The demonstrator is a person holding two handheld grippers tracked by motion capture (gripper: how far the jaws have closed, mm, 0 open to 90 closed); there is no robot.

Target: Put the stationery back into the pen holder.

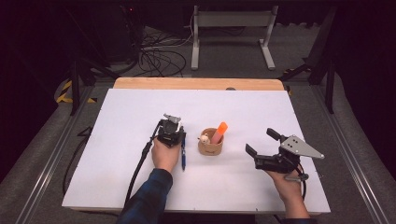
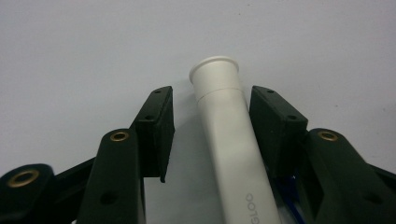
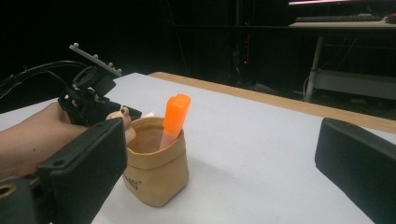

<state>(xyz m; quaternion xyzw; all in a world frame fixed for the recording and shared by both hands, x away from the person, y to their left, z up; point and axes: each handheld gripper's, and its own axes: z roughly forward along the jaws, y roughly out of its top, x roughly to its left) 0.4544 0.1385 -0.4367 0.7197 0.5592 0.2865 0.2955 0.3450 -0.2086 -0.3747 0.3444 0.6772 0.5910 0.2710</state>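
My left gripper (image 1: 171, 134) points down at the white table left of the pouch. In the left gripper view a white marker tube (image 2: 224, 126) lies on the table between its jaws (image 2: 212, 112). The right pad sits close against the tube, the left pad stands a gap away, so the gripper is open. A blue pen (image 1: 183, 156) lies right beside this hand. The tan paper pouch (image 1: 210, 144) (image 3: 156, 172) stands upright and holds an orange highlighter (image 1: 220, 131) (image 3: 174, 116) and a small figure (image 1: 204, 138). My right gripper (image 1: 260, 141) (image 3: 224, 163) hovers open to the pouch's right, facing it.
The white board (image 1: 140, 107) rests on a wooden tabletop whose far edge (image 1: 196, 83) shows behind it. Beyond lie dark floor, cables (image 1: 159, 58) and a metal stand (image 1: 231, 21). The left gripper's cable (image 1: 137, 170) trails back along the forearm.
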